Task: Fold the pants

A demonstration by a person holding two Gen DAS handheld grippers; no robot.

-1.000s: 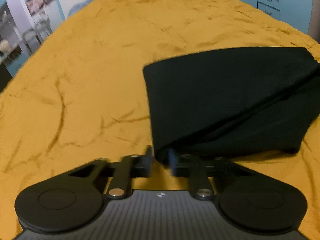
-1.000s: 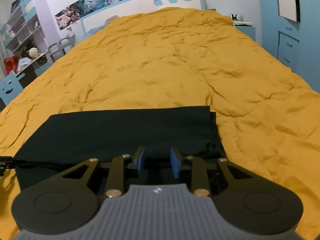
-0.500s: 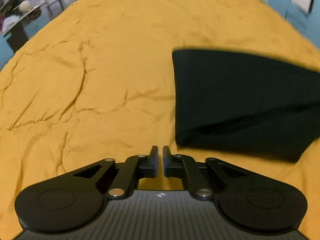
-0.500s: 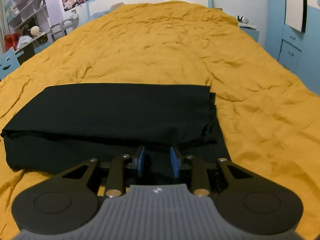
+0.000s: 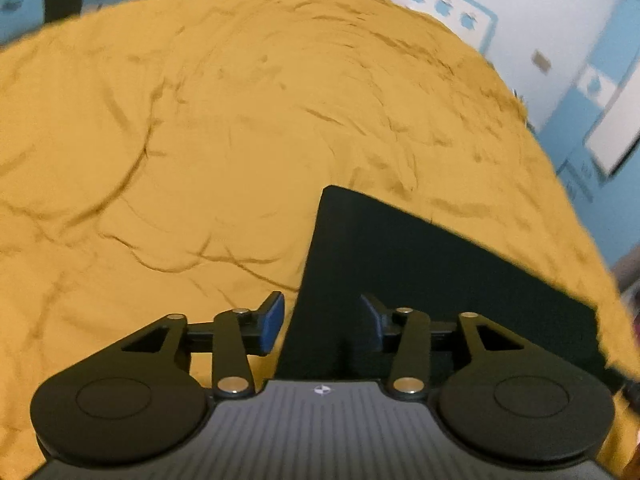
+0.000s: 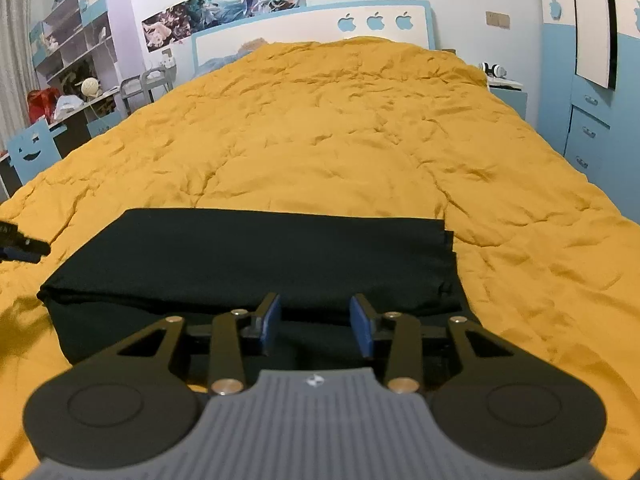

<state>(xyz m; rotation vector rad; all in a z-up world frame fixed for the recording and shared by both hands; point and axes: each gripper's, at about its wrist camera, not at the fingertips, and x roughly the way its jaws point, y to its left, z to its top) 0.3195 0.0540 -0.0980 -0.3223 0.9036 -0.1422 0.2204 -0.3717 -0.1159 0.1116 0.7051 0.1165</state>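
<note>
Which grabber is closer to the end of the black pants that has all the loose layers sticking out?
Right. The right gripper hangs over the near edge of the black pants, close to that layered end, jaws opening. The left gripper is at the opposite, smooth end, jaws opening too.

Bedroom; bed (image 6: 360, 128); headboard (image 6: 312, 28); posters (image 6: 224, 8)

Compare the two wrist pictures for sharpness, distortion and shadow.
Left wrist view: smeared, the creases of the yellow bedspread streak in arcs, and the edges of the black pants are soft. Right wrist view: sharp across the bedspread and pants; fisheye bends the headboard and the cabinet; a soft shadow lies at the lower left.
</note>
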